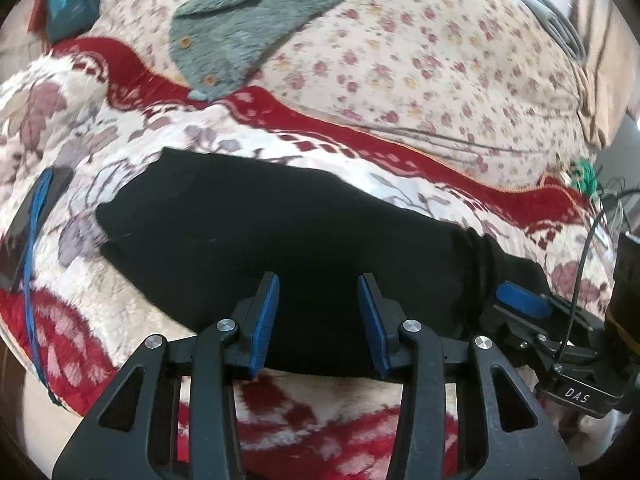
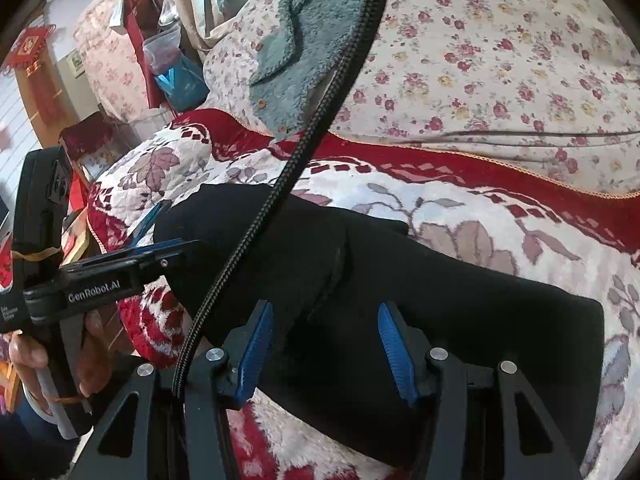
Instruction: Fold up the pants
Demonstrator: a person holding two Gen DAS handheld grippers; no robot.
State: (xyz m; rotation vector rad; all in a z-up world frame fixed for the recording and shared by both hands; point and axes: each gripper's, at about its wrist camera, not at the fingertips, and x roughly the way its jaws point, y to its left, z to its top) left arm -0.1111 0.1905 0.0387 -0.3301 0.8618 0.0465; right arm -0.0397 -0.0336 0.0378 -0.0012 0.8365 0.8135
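Left wrist view, black pants [image 1: 280, 232] flat on bed blanket [image 1: 120, 128] (red-and-white floral), left claw [image 1: 318, 320] released above them, right claw [image 2: 326, 348] released too.

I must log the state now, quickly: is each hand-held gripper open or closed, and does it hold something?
Left hand-held gripper: open, holding nothing, above the black pants.
Right hand-held gripper: open, holding nothing, above the same pants.

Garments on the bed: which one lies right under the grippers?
The black pants, flat on the red-and-white blanket. The grey-green fleece garment with buttons lies farther back.
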